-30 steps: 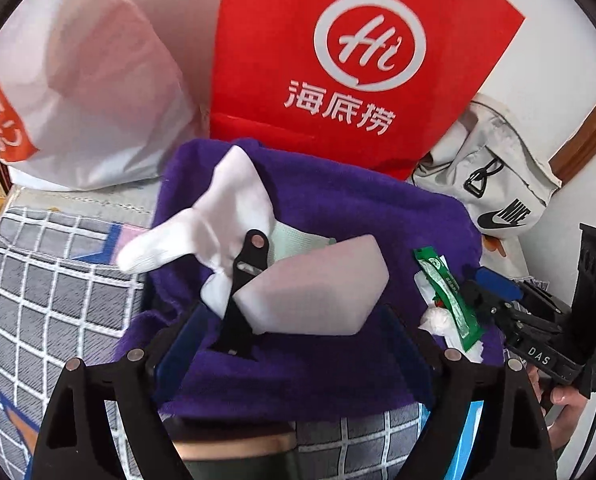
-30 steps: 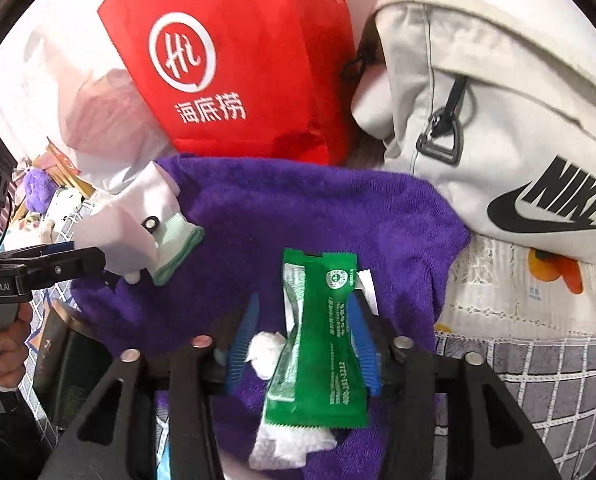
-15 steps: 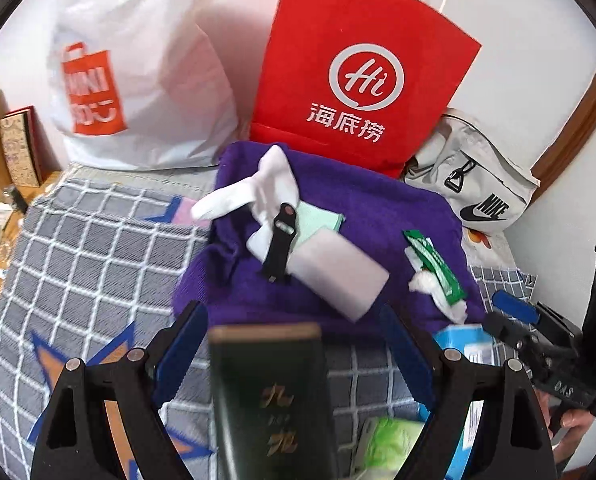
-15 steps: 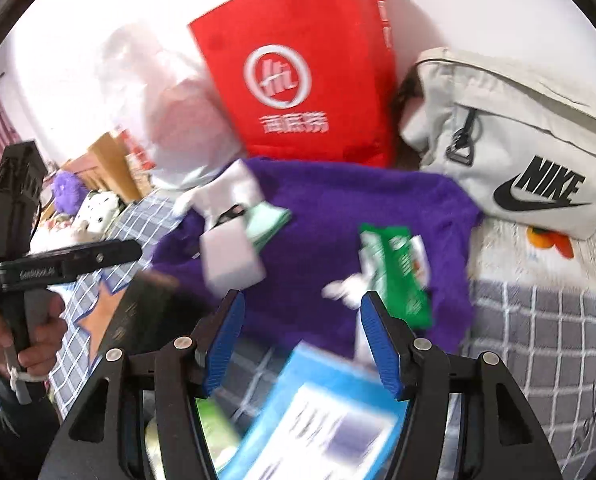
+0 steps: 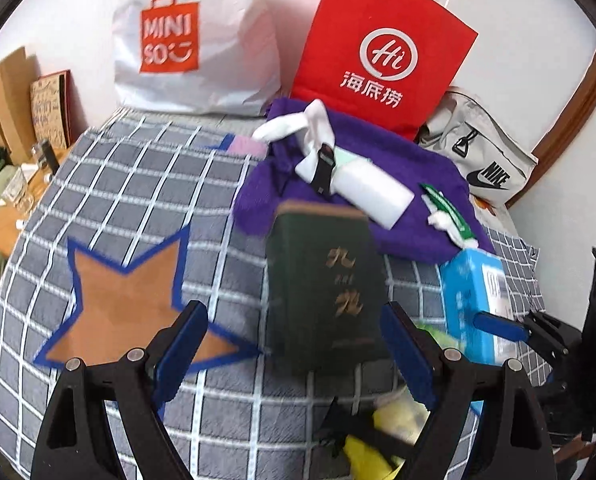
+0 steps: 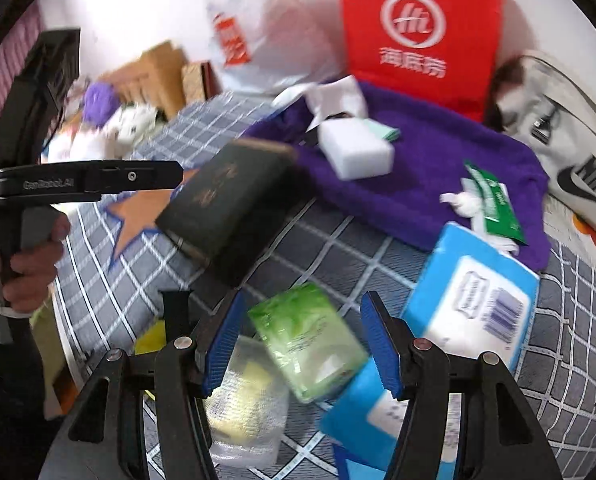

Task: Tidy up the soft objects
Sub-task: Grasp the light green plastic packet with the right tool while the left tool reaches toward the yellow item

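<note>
Hovering over a checked woven bedcover (image 5: 137, 184) with the left claw (image 5: 293, 312) spread wide and gripping nothing. Framing, between those blue ribbed pads, a rigid dark green box (image 5: 322, 276) with gilt characters, untouched by either pad. Has just been opening on the right: right claw (image 6: 302, 298) parted about halfway, with pads clear of the glossy green soft packet (image 6: 310, 344) seen in the gap between them. Lies tilted there, that crinkly packet, long axis slanting from upper left to lower right in the right wrist view, partly over a clear bubbled pouch (image 6: 245, 400) and touching a slick blue tissue pack (image 5: 474, 288).

Further back, resting on a fluffy purple towel (image 5: 378, 152): a smooth white sponge block (image 5: 374, 190), oblong, pointing toward the lower right; a limp white sock (image 5: 298, 126), crumpled at the towel's far edge; a thin green sachet (image 5: 446, 210), lengthwise toward the tissue pack. Backed by a stiff red paper bag (image 5: 382, 48), a creased white plastic bag (image 5: 201, 40) and a grey fabric pouch (image 5: 478, 156).
</note>
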A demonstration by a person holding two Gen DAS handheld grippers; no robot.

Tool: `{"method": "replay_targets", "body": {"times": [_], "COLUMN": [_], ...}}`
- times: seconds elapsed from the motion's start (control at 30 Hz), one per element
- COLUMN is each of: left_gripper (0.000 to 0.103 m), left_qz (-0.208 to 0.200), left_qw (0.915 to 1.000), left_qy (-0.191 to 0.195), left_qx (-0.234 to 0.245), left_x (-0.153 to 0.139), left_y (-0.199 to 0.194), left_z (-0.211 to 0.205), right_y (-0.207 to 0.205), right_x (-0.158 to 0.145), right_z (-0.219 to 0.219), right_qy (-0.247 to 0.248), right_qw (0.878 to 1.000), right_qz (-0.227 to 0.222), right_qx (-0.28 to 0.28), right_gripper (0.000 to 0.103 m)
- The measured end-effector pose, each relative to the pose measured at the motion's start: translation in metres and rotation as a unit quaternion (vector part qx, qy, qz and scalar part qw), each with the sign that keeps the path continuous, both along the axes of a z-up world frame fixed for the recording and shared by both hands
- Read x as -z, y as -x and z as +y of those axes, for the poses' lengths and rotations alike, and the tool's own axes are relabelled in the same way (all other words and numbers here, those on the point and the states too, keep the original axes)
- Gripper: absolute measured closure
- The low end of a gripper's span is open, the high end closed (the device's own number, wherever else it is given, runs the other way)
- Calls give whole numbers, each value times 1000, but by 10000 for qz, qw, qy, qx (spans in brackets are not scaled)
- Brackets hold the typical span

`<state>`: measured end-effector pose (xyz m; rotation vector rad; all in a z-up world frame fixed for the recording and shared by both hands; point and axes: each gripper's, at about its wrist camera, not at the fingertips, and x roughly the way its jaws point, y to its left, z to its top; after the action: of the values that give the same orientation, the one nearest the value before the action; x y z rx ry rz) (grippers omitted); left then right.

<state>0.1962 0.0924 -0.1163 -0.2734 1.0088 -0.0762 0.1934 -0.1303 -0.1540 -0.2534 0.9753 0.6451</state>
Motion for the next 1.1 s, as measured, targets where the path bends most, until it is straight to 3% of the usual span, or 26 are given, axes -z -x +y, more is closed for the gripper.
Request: {"method": "replay_targets", "body": {"times": [0.2,0.43,0.5,0.63,0.83,1.1], "left_gripper": [16,16,16,16,17,17], "left_qz": [84,127,119,172,374,335], "left_qw": [9999,9998,9995,9989,9974,9965], "left_qy": [121,97,143,133,126,122], "left_qx": [-7,156,240,416,599,759], "left_x": [16,24,23,28,37,36], "left_y": [15,17,15,14,15,38], "left_z": [12,19,20,18,11,-6], "right_y": [-6,-12,-11,-13,-7,20], "right_x": [24,48,50,35,16,-13], "right_z": [25,41,43,31,9,-1], "right_qy": [870,1500,1570,1077,366,-415], "right_qw": [9959,9873,9865,9937,9988,9967], "right_qz": [66,282,165,208,133,-137], "right_qx": [-251,-441,-444,-213,306,681], "right_gripper": [43,39,46,62,65,65]}}
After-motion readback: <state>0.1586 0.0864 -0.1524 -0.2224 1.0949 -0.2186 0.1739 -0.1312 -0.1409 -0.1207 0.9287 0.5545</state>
